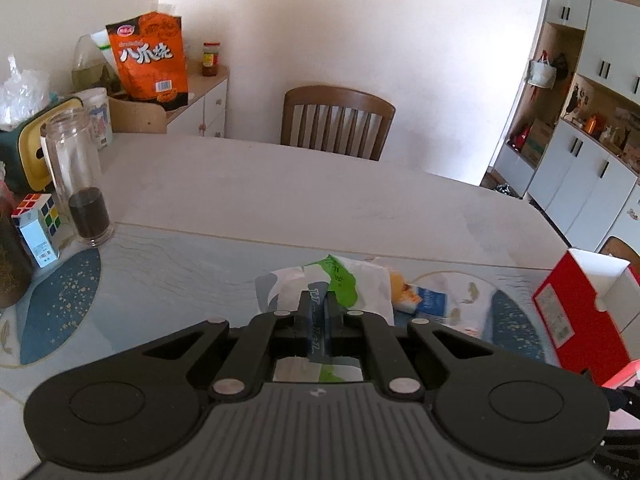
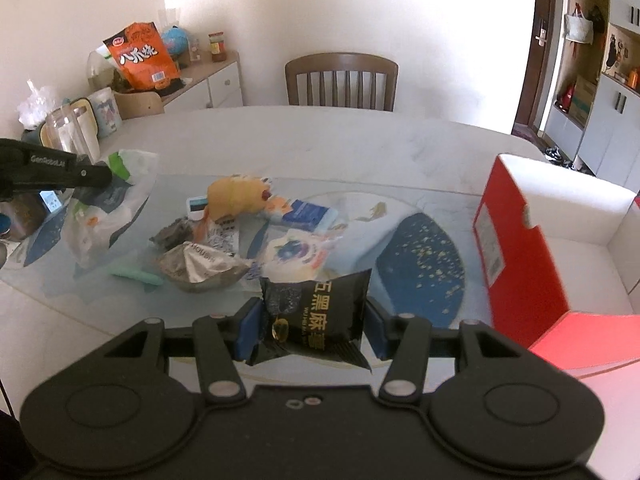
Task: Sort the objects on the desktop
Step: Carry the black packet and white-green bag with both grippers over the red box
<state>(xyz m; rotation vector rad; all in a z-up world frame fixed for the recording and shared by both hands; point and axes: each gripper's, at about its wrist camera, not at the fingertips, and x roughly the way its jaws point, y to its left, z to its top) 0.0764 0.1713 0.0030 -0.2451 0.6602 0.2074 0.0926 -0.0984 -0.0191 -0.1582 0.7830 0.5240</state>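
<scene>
Left tongs (image 1: 318,312) are clenched on a white plastic bag with green print (image 1: 344,280), held up off the surface (image 2: 280,136). Right tongs (image 2: 310,326) grasp a black snack packet (image 2: 316,314) by its sides, also off the surface. Left of the red open box (image 2: 516,240) lies a pile: a yellow plush toy (image 2: 236,198), a blue tissue pack (image 2: 310,214) and a crumpled foil wrapper (image 2: 200,266).
</scene>
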